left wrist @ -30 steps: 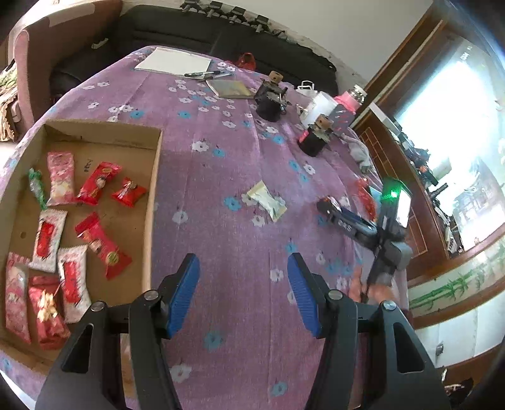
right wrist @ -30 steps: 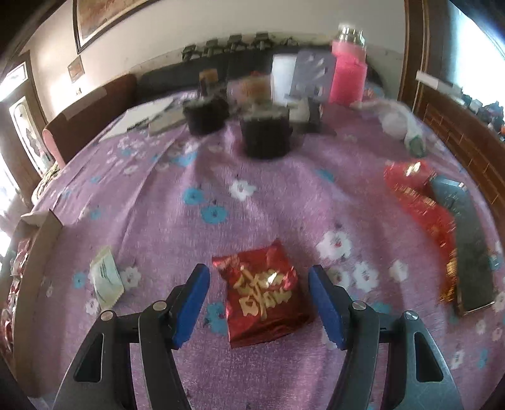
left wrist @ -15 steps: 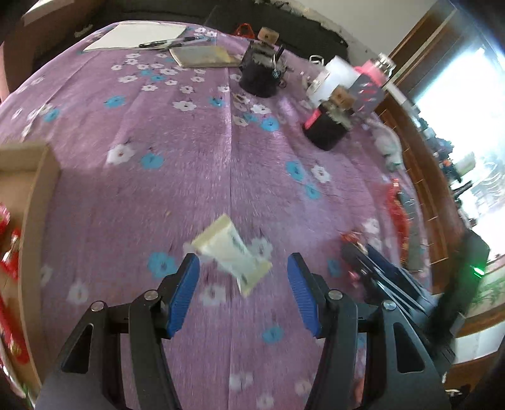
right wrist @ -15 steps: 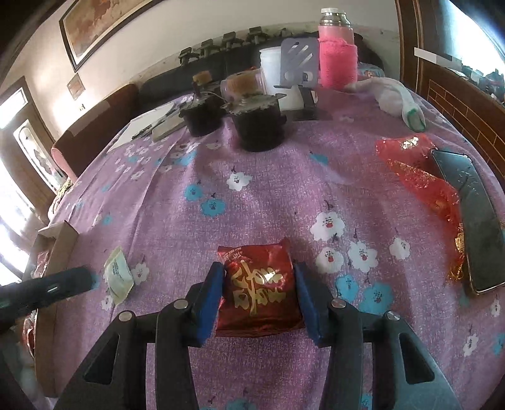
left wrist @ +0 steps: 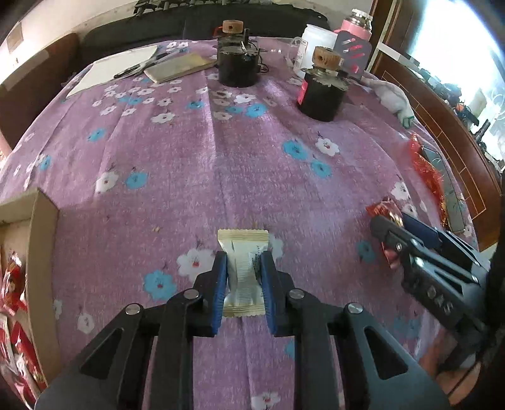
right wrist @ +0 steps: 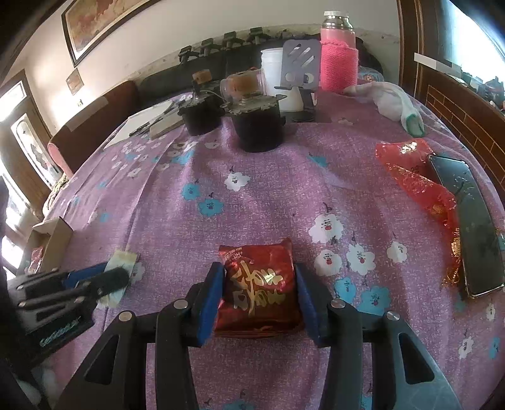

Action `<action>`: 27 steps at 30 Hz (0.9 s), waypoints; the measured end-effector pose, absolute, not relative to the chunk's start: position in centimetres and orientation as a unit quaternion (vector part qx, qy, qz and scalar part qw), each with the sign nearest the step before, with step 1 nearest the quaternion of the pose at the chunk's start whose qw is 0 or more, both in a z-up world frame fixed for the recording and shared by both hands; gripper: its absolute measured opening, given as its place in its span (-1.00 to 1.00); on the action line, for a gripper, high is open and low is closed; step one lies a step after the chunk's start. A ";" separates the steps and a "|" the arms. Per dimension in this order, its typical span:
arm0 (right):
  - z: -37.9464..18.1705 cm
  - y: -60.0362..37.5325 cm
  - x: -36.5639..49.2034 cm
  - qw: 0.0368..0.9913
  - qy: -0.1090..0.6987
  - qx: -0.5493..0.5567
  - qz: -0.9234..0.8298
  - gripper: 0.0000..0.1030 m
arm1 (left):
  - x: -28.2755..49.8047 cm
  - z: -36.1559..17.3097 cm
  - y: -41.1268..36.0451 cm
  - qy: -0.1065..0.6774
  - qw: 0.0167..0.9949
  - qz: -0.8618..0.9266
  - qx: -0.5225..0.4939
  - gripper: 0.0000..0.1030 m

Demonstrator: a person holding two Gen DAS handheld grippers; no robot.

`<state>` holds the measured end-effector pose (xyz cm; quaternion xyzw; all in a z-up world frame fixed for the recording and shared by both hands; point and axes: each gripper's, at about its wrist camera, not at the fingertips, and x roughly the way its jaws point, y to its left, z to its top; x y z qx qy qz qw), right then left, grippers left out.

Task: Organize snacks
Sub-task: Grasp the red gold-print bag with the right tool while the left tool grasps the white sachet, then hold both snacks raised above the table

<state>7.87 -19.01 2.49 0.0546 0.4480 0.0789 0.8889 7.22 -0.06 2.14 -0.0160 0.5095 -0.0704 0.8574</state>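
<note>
Domestic living room: dark sofa beneath a framed picture, floral-clothed desk, vacuum flask; probably wood-panelled walls at right.

On the purple flowered-cloth counter, the open cardboard box sits at the left edge, two black corked jars near the far edge, the dark flat phone at the right edge.

A dark sofa is seen along the pale wall at the top of the frame. A framed picture is hung upper left. Bright daylight is admitted by a window upper right.
</note>
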 end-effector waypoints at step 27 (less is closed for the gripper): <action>5.4 -16.1 -0.7 0.912 0.403 0.009 0.076 -0.09 | -9.9 8.0 7.6 0.416 0.904 -0.095 -0.029 -0.65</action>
